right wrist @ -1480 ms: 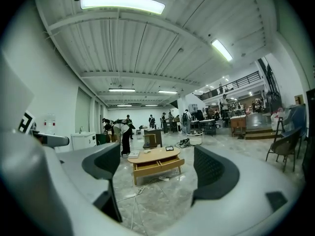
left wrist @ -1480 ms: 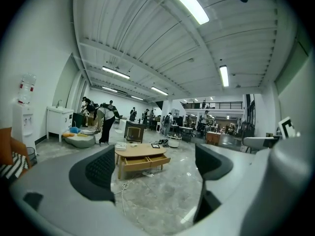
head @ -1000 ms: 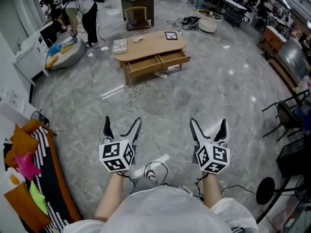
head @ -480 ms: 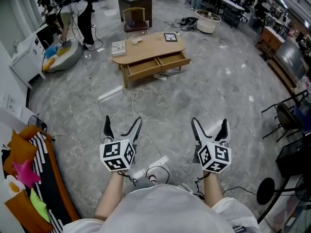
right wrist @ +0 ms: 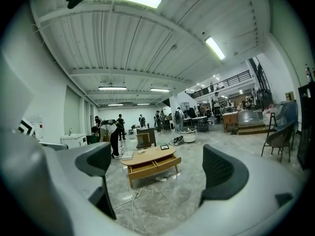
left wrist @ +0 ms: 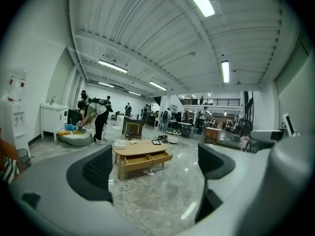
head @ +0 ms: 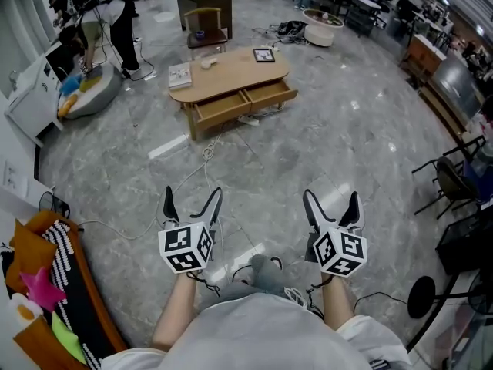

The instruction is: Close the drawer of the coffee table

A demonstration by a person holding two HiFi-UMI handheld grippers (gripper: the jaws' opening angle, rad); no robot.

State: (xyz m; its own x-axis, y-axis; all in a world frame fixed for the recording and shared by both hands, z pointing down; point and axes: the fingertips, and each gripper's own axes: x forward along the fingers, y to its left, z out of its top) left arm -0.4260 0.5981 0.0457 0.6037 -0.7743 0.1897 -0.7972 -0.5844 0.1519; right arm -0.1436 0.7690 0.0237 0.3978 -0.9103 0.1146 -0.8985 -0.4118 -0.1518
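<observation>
A grey marble floor [head: 347,129] is being shown across the whole hall, from the near edge to the far desks. On it, far and slightly left of centre, a low wooden counter [head: 231,72] with a rounded top is being seen, well apart from both hand-held grippers. Two drawers are being shown pulled out of its near side, side by side. The left drawer [head: 219,108] and the right drawer [head: 269,93] are both standing open with their insides exposed. A person [head: 119,14] in dark trousers is being shown bending over at the far left. A wooden chair [head: 206,23] is being seen just beyond the counter's far edge. At the near left edge, coloured cushions [head: 35,280] are being shown on a striped seat.

The left hand-held gripper [head: 192,194] is being held near, at the left, above the floor. Its jaws are being held spread, and only the floor and the far counter are being framed between them in the left gripper view. The right hand-held gripper [head: 330,196] is being held level with it at the right. Its jaws are likewise being held wide apart around a view of the floor and the counter.

A book [head: 180,75] is being seen lying at the left end of the counter top. A dark picture frame [head: 263,55] is being seen near the far right end. A pale cable [head: 208,156] is being shown trailing over the floor from the counter's near side toward the left hand-held gripper.
</observation>
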